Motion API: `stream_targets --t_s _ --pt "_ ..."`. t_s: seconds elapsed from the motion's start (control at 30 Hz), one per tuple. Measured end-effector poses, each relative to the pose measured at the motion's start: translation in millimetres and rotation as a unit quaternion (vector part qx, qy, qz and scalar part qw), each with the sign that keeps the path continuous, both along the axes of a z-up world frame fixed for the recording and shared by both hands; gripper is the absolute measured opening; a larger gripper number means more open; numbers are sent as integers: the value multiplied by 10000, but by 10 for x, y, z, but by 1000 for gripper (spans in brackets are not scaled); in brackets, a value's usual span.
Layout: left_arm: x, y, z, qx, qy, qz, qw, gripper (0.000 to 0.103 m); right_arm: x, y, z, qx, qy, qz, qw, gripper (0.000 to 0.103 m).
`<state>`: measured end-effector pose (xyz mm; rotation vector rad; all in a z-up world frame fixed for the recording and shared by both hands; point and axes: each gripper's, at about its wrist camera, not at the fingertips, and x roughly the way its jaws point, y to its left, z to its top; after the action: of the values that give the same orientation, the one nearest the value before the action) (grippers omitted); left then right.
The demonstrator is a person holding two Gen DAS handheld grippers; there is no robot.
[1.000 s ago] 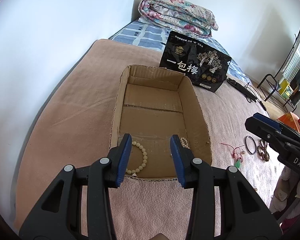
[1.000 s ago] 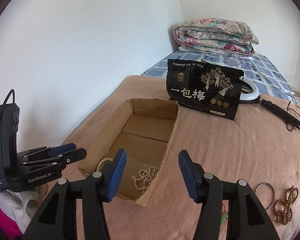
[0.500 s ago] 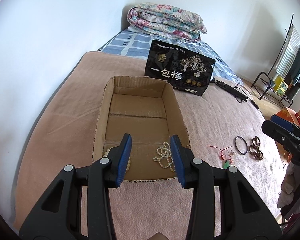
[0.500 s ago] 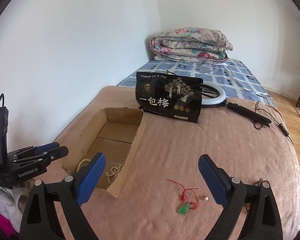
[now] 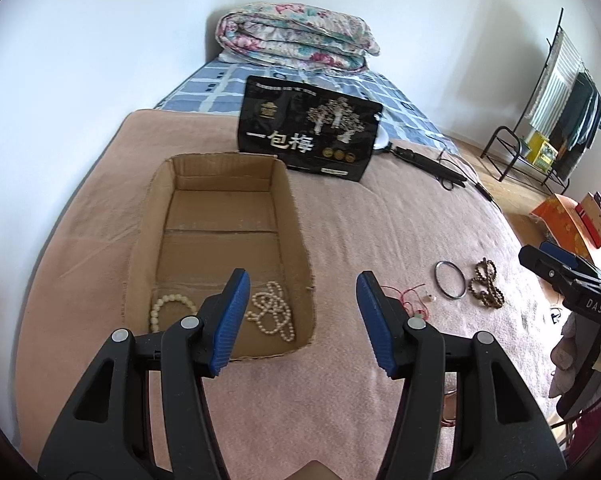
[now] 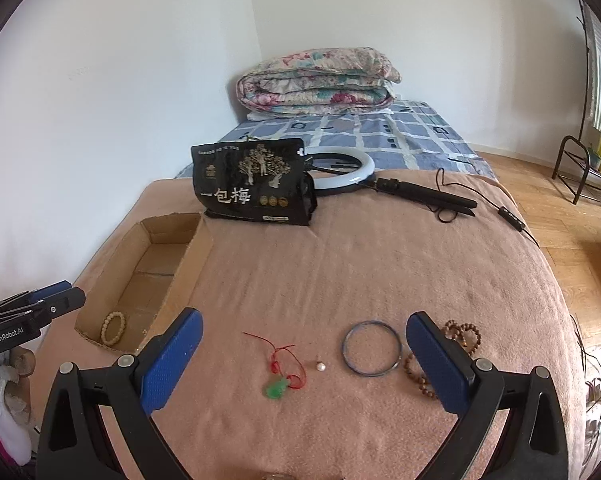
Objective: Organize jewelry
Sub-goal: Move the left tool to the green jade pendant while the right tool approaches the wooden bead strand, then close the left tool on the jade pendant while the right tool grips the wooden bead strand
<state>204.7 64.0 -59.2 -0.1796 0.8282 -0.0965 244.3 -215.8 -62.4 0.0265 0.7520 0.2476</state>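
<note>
Jewelry spread in two places: loose pieces on the pink blanket (image 6: 340,272), others already inside the cardboard box (image 5: 296,216).

Nearest to the right gripper (image 6: 300,356), jaws wide apart and gripping nothing: green pendant on red cord (image 6: 278,388) lying on the blanket between the two blue pads, closer to the left one. Single pearl (image 6: 320,366) just beside the cord, also within the gap. Thin bangle (image 6: 371,348) flat on the blanket, inside the gap and near the right pad. Brown bead bracelet (image 6: 462,334) partly hidden behind that right pad, just beyond the bangle. None of these touched by either pad.

Left gripper (image 5: 302,320) likewise spread open and empty, hovering over the near right corner of the box. Left pad above the box floor, right pad outside the box wall over the blanket. Pearl necklace (image 5: 272,312) heaped in the near end of the box, just beside the left pad in view. Cream bead bracelet (image 5: 166,312) further left in the same near end, partly covered by the gripper's arm. Remainder of the box floor bare cardboard.

Farther back, black snack bag (image 6: 252,182) standing upright past the box's far end. Ring light (image 6: 356,172) lying behind the bag. Folded floral quilt (image 6: 316,80) against the wall.
</note>
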Motion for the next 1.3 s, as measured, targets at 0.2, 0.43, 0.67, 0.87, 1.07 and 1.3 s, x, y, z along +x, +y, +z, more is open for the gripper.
stream_targets --t_s 0.2,0.43,0.67,0.87,1.07,1.3 --pt "65 -335 -35 51 40 -343 9994 57 -12 -419 -37 67 12 -308 9995 103" --pt "155 -593 -156 -44 203 -581 9981 57 15 -807 -103 83 155 -607 9980 103" --pt "233 -830 -319 -76 417 -783 9960 57 62 -1190 -198 160 303 -930 9951 103" --pt "305 -1059 -453 -115 587 -987 9933 57 136 -1416 -361 86 527 -1095 9926 103" --pt "358 -1301 -668 -146 840 -1283 9881 56 193 -1524 -535 71 767 -1102 9909 103" --pt "392 -1487 -921 -5 1049 -1496 9832 50 282 -1495 -786 -122 1023 -902 9906 102"
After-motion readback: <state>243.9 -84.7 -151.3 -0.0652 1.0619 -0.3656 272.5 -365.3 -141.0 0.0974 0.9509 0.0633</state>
